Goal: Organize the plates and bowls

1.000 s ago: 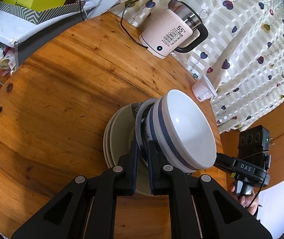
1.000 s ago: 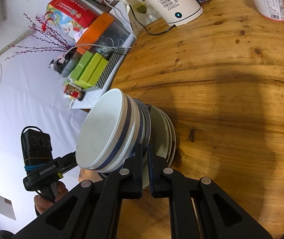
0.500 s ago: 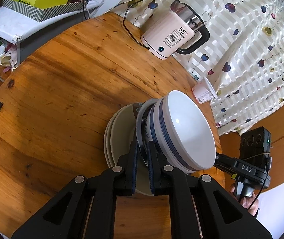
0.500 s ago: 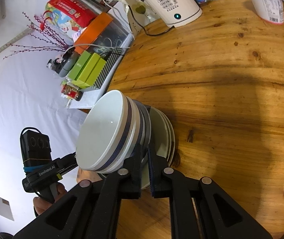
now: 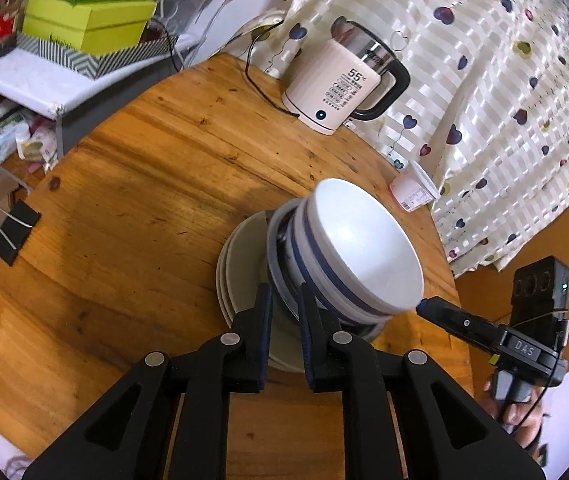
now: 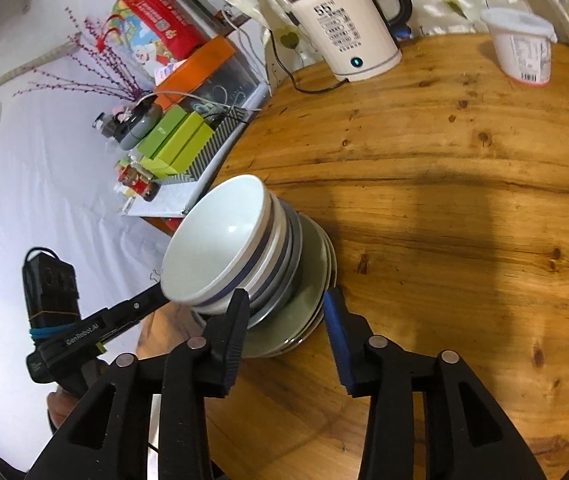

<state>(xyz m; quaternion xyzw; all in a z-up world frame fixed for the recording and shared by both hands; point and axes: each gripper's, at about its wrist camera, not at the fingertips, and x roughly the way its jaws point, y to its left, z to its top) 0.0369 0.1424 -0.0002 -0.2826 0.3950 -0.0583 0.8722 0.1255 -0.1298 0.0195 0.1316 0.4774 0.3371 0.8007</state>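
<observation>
Several white bowls with blue bands (image 5: 364, 248) (image 6: 220, 240) are nested on a stack of pale plates (image 5: 244, 264) (image 6: 308, 300), which rests on the round wooden table (image 5: 124, 208). My left gripper (image 5: 286, 312) is at the near side of the stack. Its jaws are opening by a narrow gap, and the rim of the lowest bowl runs between them without being pressed. My right gripper (image 6: 286, 312) is on the opposite side with its jaws opening wide. The plates' edge lies between them untouched. Each gripper's tip shows in the other's view, the right gripper (image 5: 424, 305) and the left gripper (image 6: 156, 292).
A white electric kettle (image 5: 336, 92) (image 6: 348, 28) with a cord stands at the far edge, and a yoghurt cup (image 5: 412, 192) (image 6: 524, 52) stands near it. A black binder clip (image 5: 12, 232) lies at the left edge. Green boxes (image 5: 88, 20) sit on a side shelf. A hand (image 6: 64, 408) holds the left gripper.
Both grippers were shut on the stack's rims. Now the right jaws stand wide apart and the left jaws have parted slightly. Both have drawn back a little, and the stack stays put.
</observation>
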